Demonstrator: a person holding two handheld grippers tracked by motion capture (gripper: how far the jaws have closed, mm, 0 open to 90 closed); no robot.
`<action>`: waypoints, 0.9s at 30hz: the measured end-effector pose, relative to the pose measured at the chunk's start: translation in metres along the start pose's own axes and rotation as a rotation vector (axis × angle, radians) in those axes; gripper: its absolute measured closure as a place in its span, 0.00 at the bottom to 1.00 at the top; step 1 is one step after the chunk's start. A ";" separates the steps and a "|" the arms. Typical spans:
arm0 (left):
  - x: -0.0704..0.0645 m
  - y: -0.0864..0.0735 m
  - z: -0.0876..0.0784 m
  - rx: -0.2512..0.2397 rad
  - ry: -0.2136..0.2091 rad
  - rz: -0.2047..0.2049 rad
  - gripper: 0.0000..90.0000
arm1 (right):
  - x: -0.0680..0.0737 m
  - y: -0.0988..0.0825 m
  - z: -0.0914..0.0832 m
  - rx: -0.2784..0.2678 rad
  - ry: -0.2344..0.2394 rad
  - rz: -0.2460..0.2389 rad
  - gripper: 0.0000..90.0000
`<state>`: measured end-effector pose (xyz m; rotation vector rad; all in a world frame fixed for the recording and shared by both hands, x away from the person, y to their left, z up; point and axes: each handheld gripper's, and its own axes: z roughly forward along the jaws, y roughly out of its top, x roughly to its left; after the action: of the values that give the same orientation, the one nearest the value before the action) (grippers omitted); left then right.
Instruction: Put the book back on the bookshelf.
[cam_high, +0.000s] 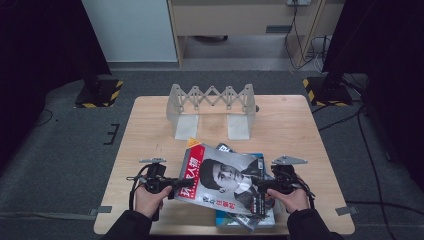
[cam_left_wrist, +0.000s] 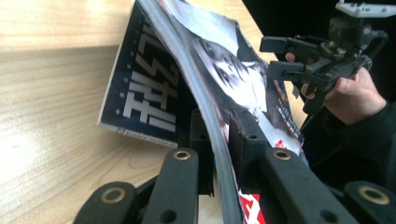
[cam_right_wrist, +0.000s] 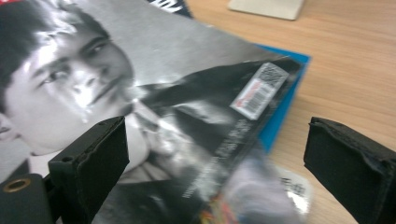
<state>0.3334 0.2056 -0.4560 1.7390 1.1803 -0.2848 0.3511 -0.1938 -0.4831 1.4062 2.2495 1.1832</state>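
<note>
- Centrally, a magazine (cam_high: 227, 182) with a black-and-white portrait on its cover lay tilted over a small pile near the front edge of the wooden table (cam_high: 150, 130), its left edge lifted off the pile.
- Left gripper (cam_high: 172, 186): clenched on the magazine's left edge; in the left gripper view the thin stack of pages (cam_left_wrist: 219, 140) ran straight between the two black jaws, which pressed on it from both sides.
- Right gripper (cam_high: 262, 184): released; in the right gripper view the jaws stood wide apart, one over the cover (cam_right_wrist: 140, 93) and the other over bare table, neither pressing on anything.
- Dark blue book (cam_left_wrist: 149, 93) with pale lettering: flat on the table, under the lifted magazine.
- Bright blue book (cam_right_wrist: 285, 102): under the magazine's right side, only its corner and edge visible.
- Barcode label (cam_right_wrist: 259, 91): white, on the magazine's cover near its corner.
- Expanding book rack (cam_high: 212, 107): pale, with a scissor lattice between two end plates, at the far middle of the table, well apart from the pile.
</note>
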 end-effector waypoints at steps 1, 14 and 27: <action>-0.001 0.002 -0.002 -0.014 0.001 -0.004 0.90 | -0.002 0.000 -0.001 -0.004 -0.005 0.001 0.08; -0.009 0.027 -0.022 -0.118 -0.002 -0.023 0.95 | -0.041 0.000 -0.018 -0.041 -0.128 0.038 0.08; -0.014 0.050 -0.027 -0.195 -0.051 -0.073 0.95 | -0.072 -0.006 -0.020 -0.020 -0.232 0.035 0.08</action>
<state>0.3585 0.2174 -0.4047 1.5142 1.1955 -0.2479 0.3724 -0.2649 -0.4894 1.4964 2.0571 0.9928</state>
